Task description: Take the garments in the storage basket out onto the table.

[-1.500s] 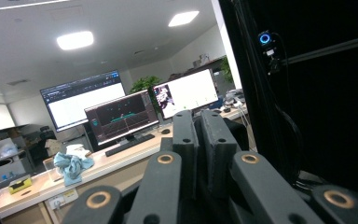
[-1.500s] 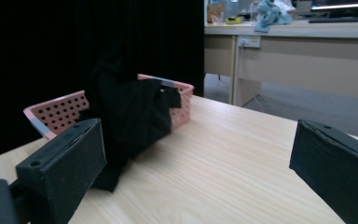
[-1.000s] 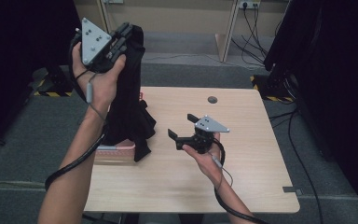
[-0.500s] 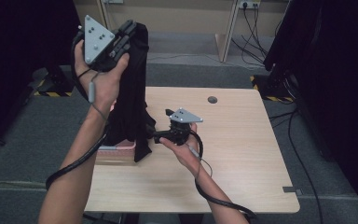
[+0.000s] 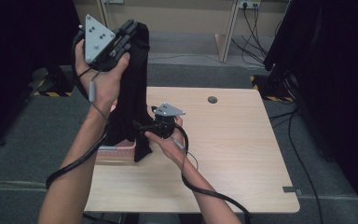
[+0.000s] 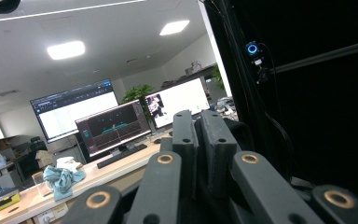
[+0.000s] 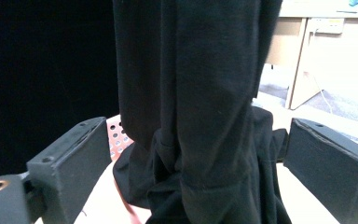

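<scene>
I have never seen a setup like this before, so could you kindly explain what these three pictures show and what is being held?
No robot here: a person holds a hand-held tool with two black jaws in each hand. The high view looks down on the wooden table. The other two pictures come from cameras riding on each tool.

The left gripper, raised high, is shut on the top of a black garment, which hangs down to the table. Its own view looks past the shut jaws at office monitors.

The right gripper has reached the hanging cloth lower down. In its view the jaws, which have just begun closing, stand open on either side of the fabric. A pink perforated basket sits under the garment.
</scene>
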`<state>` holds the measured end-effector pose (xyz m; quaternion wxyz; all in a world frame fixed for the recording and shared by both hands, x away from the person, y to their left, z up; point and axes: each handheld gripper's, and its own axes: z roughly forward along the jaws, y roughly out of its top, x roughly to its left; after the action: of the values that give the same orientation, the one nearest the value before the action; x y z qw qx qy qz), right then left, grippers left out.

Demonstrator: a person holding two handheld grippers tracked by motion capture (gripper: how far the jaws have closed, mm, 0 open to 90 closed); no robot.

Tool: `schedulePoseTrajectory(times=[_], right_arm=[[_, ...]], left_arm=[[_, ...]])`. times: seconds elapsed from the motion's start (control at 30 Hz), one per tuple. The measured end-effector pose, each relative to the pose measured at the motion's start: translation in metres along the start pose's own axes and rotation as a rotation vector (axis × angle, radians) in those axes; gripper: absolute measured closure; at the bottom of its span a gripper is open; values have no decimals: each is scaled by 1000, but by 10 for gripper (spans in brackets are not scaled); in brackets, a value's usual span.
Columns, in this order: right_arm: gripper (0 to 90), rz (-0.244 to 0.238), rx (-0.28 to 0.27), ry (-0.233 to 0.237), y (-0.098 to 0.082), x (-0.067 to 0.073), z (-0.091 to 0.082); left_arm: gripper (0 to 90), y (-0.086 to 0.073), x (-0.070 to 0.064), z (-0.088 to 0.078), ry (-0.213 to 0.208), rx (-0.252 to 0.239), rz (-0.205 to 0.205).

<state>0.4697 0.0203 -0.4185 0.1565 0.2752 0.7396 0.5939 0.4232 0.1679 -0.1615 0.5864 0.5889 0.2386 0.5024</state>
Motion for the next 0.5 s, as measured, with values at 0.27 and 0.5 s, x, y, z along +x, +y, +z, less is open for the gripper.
schedulePoseTrajectory(times=[0.27,0.5], right_arm=[[426,22,37,-41,-4,-2,18],[803,19,34,-67,-4,-3,20]], left_arm=[[845,0,-2,2,-8,-1,2],[844,-5,1,1,1,-1,-3]])
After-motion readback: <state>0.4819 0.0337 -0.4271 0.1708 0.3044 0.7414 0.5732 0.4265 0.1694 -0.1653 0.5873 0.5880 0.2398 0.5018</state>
